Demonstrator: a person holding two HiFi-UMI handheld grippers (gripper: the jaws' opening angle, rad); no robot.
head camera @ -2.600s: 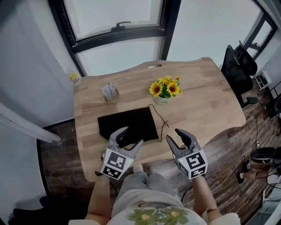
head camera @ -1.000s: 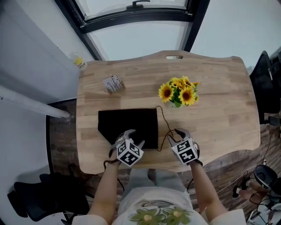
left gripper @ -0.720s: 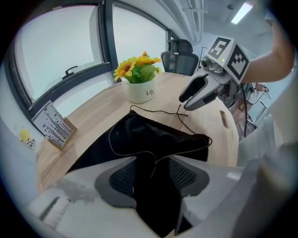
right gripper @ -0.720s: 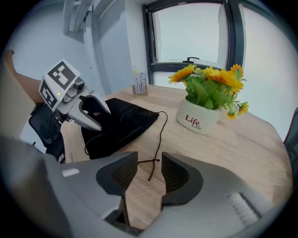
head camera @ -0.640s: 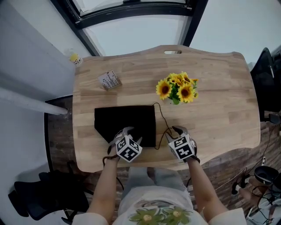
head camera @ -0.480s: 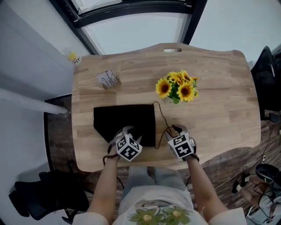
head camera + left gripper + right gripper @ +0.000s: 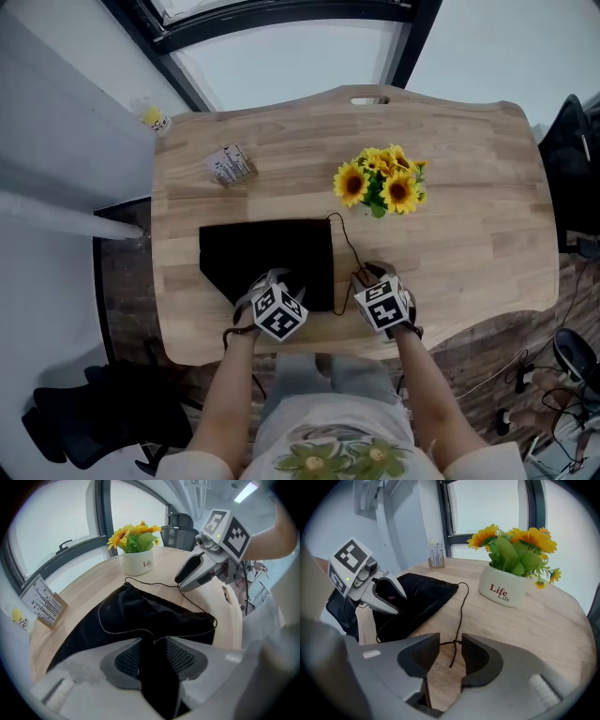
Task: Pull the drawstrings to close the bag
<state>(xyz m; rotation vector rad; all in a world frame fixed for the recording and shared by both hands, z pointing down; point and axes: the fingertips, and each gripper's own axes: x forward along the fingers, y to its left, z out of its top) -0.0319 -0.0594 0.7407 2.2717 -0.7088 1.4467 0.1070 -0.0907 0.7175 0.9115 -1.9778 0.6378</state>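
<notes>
Black fabric drawstring bag (image 7: 267, 253) lies flat on the pale wooden table (image 7: 469, 225), near its front edge. The left gripper (image 7: 153, 644) stands over the bag's near hem, its jaws half apart and just closing, with cloth between them. The right gripper (image 7: 451, 645) has wider jaws, also just narrowing, which straddle the knotted end of the thin black drawstring (image 7: 461, 603) without pinching it.
</notes>
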